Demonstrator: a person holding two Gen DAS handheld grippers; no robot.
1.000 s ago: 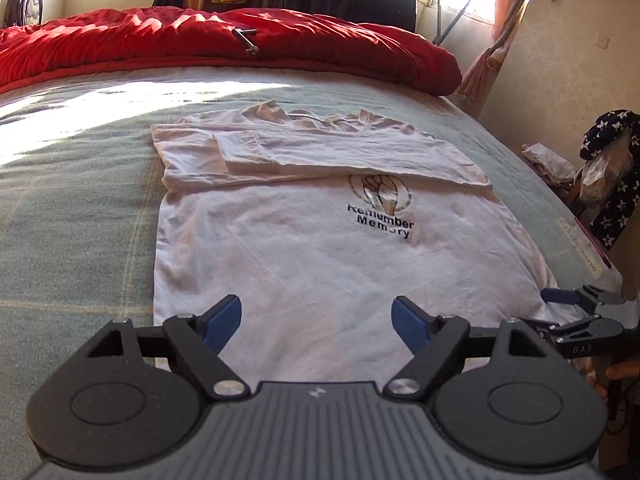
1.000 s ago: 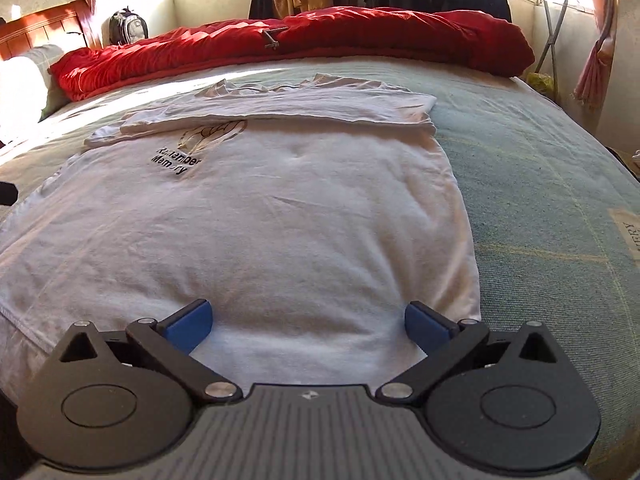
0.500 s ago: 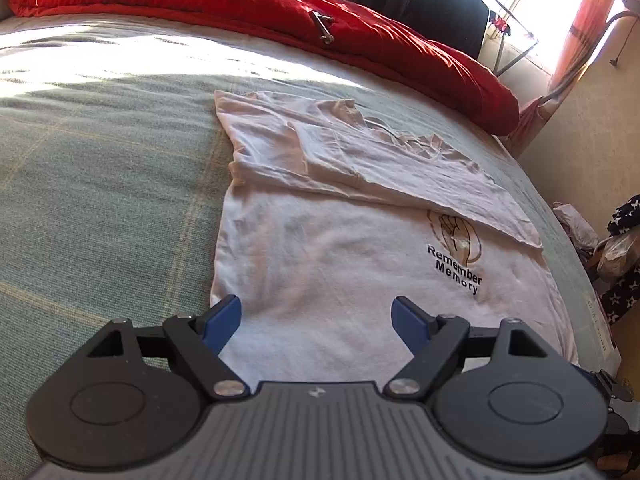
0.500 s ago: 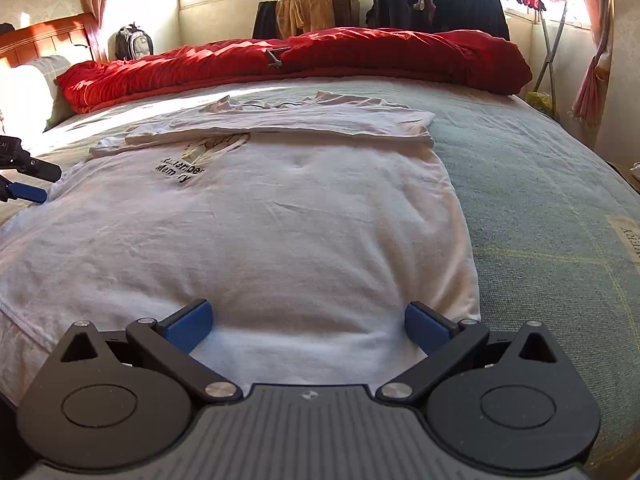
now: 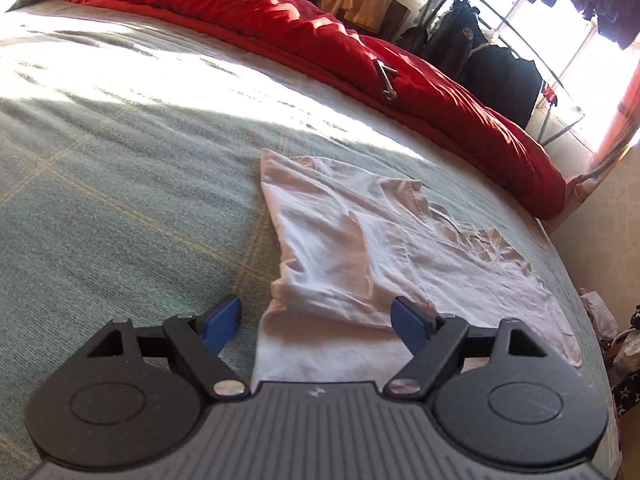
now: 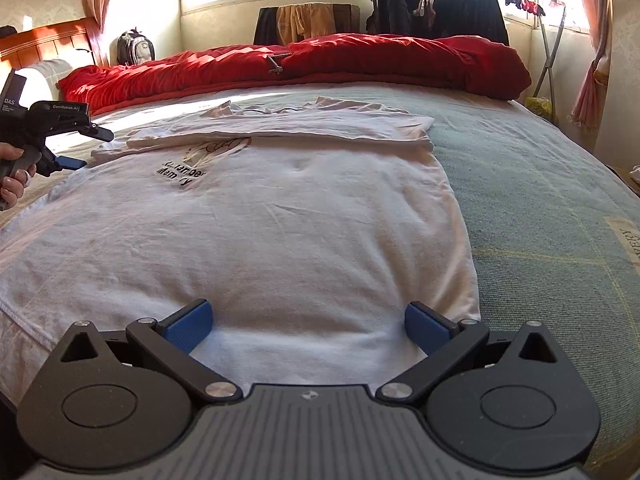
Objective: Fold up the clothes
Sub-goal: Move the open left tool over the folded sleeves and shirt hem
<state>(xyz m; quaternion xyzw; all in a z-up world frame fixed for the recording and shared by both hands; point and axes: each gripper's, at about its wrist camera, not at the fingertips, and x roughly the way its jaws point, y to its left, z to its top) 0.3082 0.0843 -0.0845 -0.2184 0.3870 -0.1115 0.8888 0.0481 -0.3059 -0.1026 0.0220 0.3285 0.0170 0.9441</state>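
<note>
Item under task: a white cotton T-shirt with a black printed motif (image 6: 248,216) lies flat on the bed with the grey-green checked cover (image 6: 540,200). Its hem is at the near edge of the bed. The sleeves and upper part are already folded inward into a band across the chest, nearer the rolled red quilt (image 6: 360,60) along the far edge. The narrowed, flattened layout suggests the garment is prepared for a lengthwise or bottom-to-top fold.

Left tool (image 5: 316,322): open, blue pads wide apart, nothing between them under pressure. It is tilted downward above the left edge of the shirt, level with the folded sleeve band (image 5: 340,248). One pad is over the bed cover and the other over cloth. In my judgement this straddling position is meant to take the side edge of the shirt near the shoulder. The right wrist view shows the same tool near the left edge of the bed, carried by a person's hand (image 6: 14,176) and not touching the cloth.

Right tool (image 6: 308,326): open, pads wide apart, gripping nothing. It hangs low over the hem, close to the right corner of the shirt. Its position suggests it is ready to take the bottom edge while the left tool takes the upper one.

Assessment: preliminary folds are done; no grip is yet made for the next fold. Risk noted: thin cloth may be taken as one layer only, which would disturb the sleeve band.
</note>
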